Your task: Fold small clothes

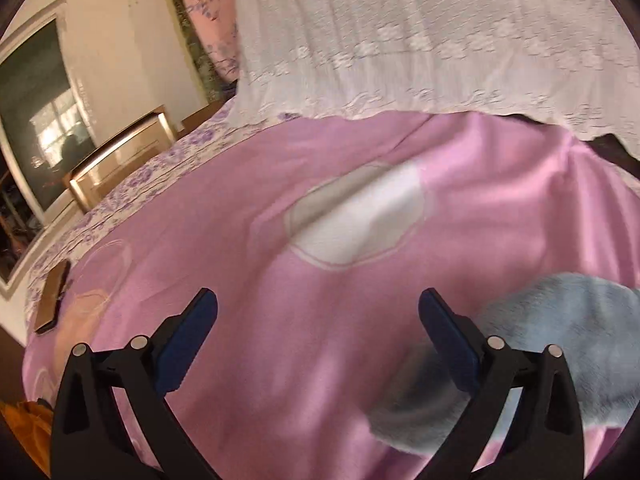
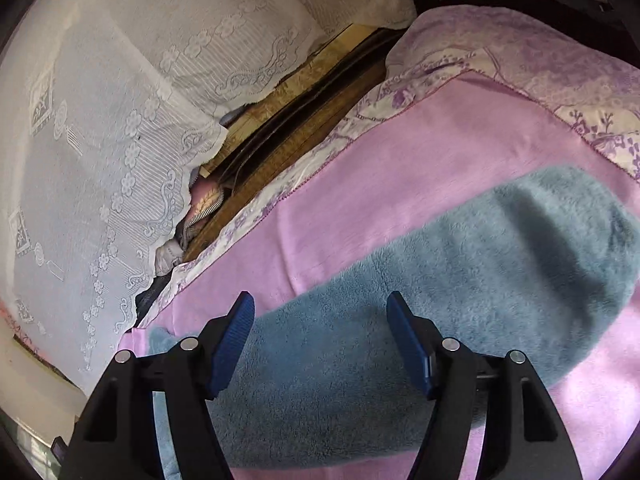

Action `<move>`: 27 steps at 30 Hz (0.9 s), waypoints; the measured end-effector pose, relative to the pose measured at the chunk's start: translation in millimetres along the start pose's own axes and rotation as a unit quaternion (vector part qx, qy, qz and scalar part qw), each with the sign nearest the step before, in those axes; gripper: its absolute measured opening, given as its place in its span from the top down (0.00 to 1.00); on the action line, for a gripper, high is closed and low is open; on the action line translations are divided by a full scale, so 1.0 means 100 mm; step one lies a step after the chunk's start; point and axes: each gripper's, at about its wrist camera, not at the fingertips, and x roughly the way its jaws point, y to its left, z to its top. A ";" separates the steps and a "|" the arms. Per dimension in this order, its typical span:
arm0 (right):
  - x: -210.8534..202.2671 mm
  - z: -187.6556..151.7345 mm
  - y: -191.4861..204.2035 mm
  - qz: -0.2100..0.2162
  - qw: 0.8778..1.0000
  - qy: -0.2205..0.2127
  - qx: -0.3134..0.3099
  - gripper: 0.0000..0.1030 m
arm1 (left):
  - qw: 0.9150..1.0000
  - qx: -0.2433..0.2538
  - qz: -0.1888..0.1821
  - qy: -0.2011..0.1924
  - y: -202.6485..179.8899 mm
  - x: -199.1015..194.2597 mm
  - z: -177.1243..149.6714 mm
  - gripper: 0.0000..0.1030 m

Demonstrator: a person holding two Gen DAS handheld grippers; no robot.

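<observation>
One fluffy blue-grey fleece garment (image 2: 440, 300) lies flat on one pink plush blanket (image 2: 420, 152), running as a long band from the lower left to the right edge of the right wrist view. In the left wrist view only its rounded end (image 1: 560, 320) shows, at the lower right.

The right gripper (image 2: 320, 308) hovers over the garment near the lower centre of its frame, its two blue-padded fingers (image 2: 236, 340) apart with nothing pinched between them — the fleece is seen below the gap, not in it. The left gripper (image 1: 318, 304) sits at the bottom of its own frame, its two fingers (image 1: 188, 344) spread wide over bare pink blanket, holding nothing; the garment's end lies just right of its right finger.

The blanket carries one white rounded patch (image 1: 356, 220) in the middle of the left wrist view. Beneath the blanket one floral purple-and-cream bedsheet (image 2: 600, 128) shows along its edges. One white lace cloth (image 2: 100, 140) fills the left side of the right wrist view and the top of the left wrist view (image 1: 420, 40). At the far left of the left wrist view stand one framed mirror (image 1: 36, 112) and one gold-coloured piece of furniture (image 1: 120, 156) — one flat brown object (image 1: 52, 296) lies on the bed's edge below them.
</observation>
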 end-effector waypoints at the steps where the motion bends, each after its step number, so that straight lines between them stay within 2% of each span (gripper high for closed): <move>1: -0.03 -0.02 0.04 0.004 1.000 0.002 -0.011 0.33 | 0.999 0.018 -0.024 -0.015 -0.10 -0.13 -0.04 0.04; 3: -0.02 -0.08 0.16 0.018 0.999 0.026 -0.039 0.32 | 0.995 0.062 -0.070 -0.039 -0.39 -0.32 -0.12 0.04; 4: 0.02 -0.13 0.25 0.026 0.998 0.038 -0.049 0.31 | 0.993 0.079 -0.081 -0.036 -0.51 -0.34 -0.15 0.04; 5: 0.05 -0.18 0.30 0.029 0.997 0.049 -0.056 0.29 | 0.991 0.088 -0.095 -0.017 -0.61 -0.31 -0.18 0.04; 7: 0.07 -0.26 0.28 0.020 0.996 0.059 -0.064 0.28 | 0.986 0.053 -0.151 0.052 -0.63 -0.10 -0.26 0.04; 8: 0.07 -0.29 0.27 0.012 0.996 0.056 -0.066 0.28 | 0.978 0.020 -0.190 0.085 -0.59 -0.02 -0.30 0.04; 10: 0.05 -0.31 0.20 0.004 0.996 0.054 -0.066 0.28 | 0.959 -0.037 -0.258 0.107 -0.49 0.03 -0.39 0.04; 14: 0.05 -0.29 0.15 0.020 0.997 0.054 -0.042 0.28 | 0.934 -0.091 -0.318 0.137 -0.40 0.02 -0.46 0.04; 18: 0.04 -0.31 0.16 0.018 0.997 0.054 -0.046 0.28 | 0.894 -0.176 -0.378 0.162 -0.21 0.00 -0.52 0.04; 21: 0.05 -0.30 0.15 0.021 0.997 0.056 -0.043 0.28 | 0.865 -0.191 -0.433 0.167 -0.13 -0.13 -0.61 0.04; 23: 0.06 -0.31 0.15 0.020 0.997 0.059 -0.042 0.28 | 0.842 -0.189 -0.467 0.192 -0.18 -0.15 -0.69 0.04; 24: 0.07 -0.32 0.15 0.020 0.997 0.060 -0.042 0.28 | 0.836 -0.186 -0.473 0.206 -0.24 -0.14 -0.74 0.04; 25: 0.07 -0.32 0.15 0.019 0.997 0.060 -0.043 0.28 | 0.839 -0.180 -0.466 0.214 -0.31 -0.11 -0.77 0.04; 26: 0.06 -0.32 0.16 0.020 0.997 0.059 -0.044 0.28 | 0.853 -0.178 -0.442 0.212 -0.34 -0.08 -0.77 0.04; 27: 0.06 -0.32 0.16 0.021 0.997 0.059 -0.045 0.28 | 0.872 -0.181 -0.411 0.195 -0.35 -0.04 -0.74 0.04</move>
